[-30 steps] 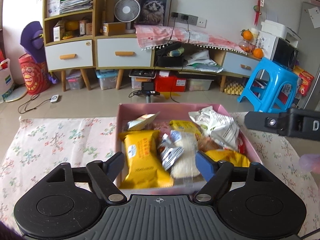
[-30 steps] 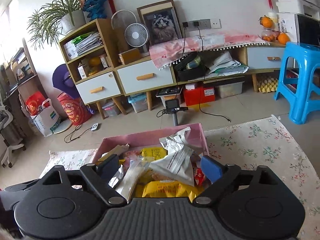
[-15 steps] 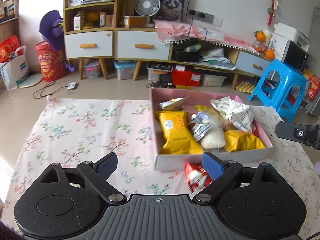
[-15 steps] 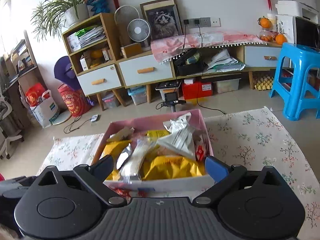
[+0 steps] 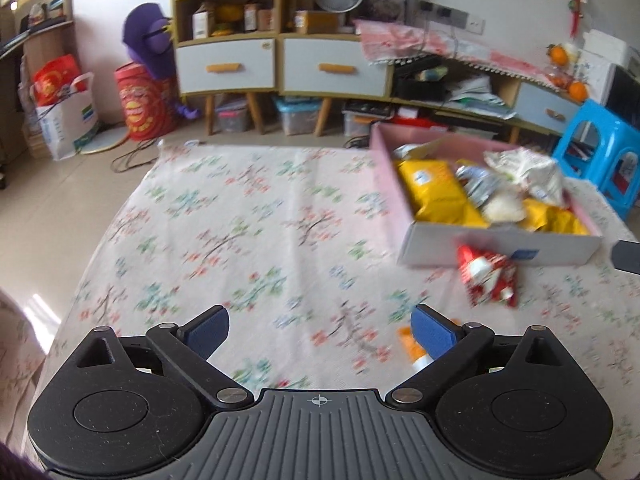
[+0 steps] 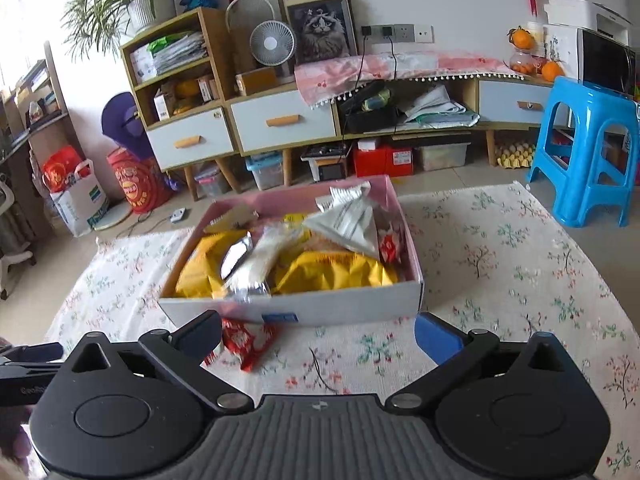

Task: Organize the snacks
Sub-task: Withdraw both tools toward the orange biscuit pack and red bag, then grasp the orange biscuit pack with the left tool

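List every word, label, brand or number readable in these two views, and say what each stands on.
"Geo...": pale partial lettering on the black left gripper body at the right wrist view's left edge; the rest is cut off.
Blue label on the white front wall of the pink cardboard snack box: too blurred.
Red-and-white snack packet lying before the box: print blurred.
Yellow snack bag in the box: unreadable.
Red round drum on the floor: yellow characters too small.

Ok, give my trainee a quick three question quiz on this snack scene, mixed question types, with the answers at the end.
1. True or false: the red snack packet lies inside the pink box.
2. Which best fits the right gripper? A: shut on a packet. B: open, holding nothing. C: out of view.
3. Fill in: the box stands on a ____-patterned cloth.

Key: 1 false, it lies on the cloth against the box's near wall. 2 B. 3 floral.
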Tool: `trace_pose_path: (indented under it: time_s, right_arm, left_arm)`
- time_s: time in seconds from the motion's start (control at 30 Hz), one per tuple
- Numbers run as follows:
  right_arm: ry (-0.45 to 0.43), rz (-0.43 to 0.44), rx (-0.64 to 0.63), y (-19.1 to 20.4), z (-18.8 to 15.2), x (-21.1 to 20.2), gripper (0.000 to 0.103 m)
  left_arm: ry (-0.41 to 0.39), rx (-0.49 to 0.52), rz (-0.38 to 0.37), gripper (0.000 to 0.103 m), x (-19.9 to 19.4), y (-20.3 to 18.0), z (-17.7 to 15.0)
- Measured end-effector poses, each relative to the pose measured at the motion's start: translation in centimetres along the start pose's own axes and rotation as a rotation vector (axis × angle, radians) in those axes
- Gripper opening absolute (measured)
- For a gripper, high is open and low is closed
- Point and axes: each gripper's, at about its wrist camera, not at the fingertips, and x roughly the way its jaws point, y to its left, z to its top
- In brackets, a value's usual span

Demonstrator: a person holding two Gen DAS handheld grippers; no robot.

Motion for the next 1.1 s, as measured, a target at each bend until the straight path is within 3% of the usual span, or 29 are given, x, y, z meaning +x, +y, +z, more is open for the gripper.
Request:
trace_pose_path:
  time_s: [0.2, 0.47, 0.9, 1.03, 1.1]
  right_arm:
    - [0.020, -0.030, -0.060, 0.4, -2.1, 0.5, 0.094]
    - [0.080, -0.042, -0.123, 0.0, -3.6, 2.0, 0.094]
    - [0.105, -0.093, -0.070, -1.1, -3.2, 4.2, 0.094]
    - [0.112, -0.098, -0.062, -1.1, -3.2, 4.6, 0.094]
    - [0.111, -0.098, -0.057, -1.0, -3.1, 4.7, 0.094]
  left_arm:
    - [0.047, -0.053, 0.006, 0.099, 0.9, 0.6, -1.3]
    - [0.079, -0.039, -0.004, 0.099, 1.8, -1.4, -2.0]
    - [0.088, 0.001, -0.087, 0.098, 2.2, -4.9, -2.7]
    - [0.081, 0.036, -0.089, 0.094, 2.2, -5.7, -2.9]
    - [0.074, 0.047, -0.085, 0.087, 2.2, -5.8, -2.9]
